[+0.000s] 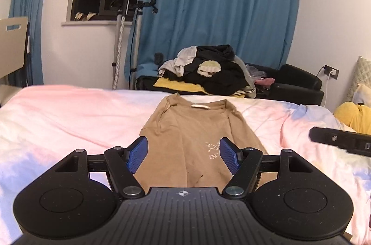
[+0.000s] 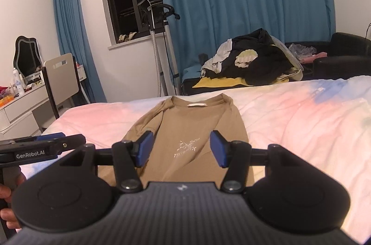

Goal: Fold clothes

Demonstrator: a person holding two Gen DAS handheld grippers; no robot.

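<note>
A tan T-shirt (image 1: 185,129) lies flat on the bed, collar at the far end, both sides folded in, white print facing up; it also shows in the right wrist view (image 2: 185,124). My left gripper (image 1: 183,149) is open and empty, hovering above the shirt's near end. My right gripper (image 2: 182,147) is open and empty, also above the shirt's near half. The right gripper's body shows at the right edge of the left wrist view (image 1: 340,140); the left gripper's body shows at the left of the right wrist view (image 2: 41,147).
The bed (image 1: 69,119) has a pink, white and blue cover. A pile of dark clothes (image 1: 208,73) sits on a black sofa (image 1: 299,82) behind it. A yellow garment (image 1: 354,117) lies at right. A garment steamer stand (image 1: 120,36), a chair (image 2: 62,78) and a dresser (image 2: 20,101) stand at left.
</note>
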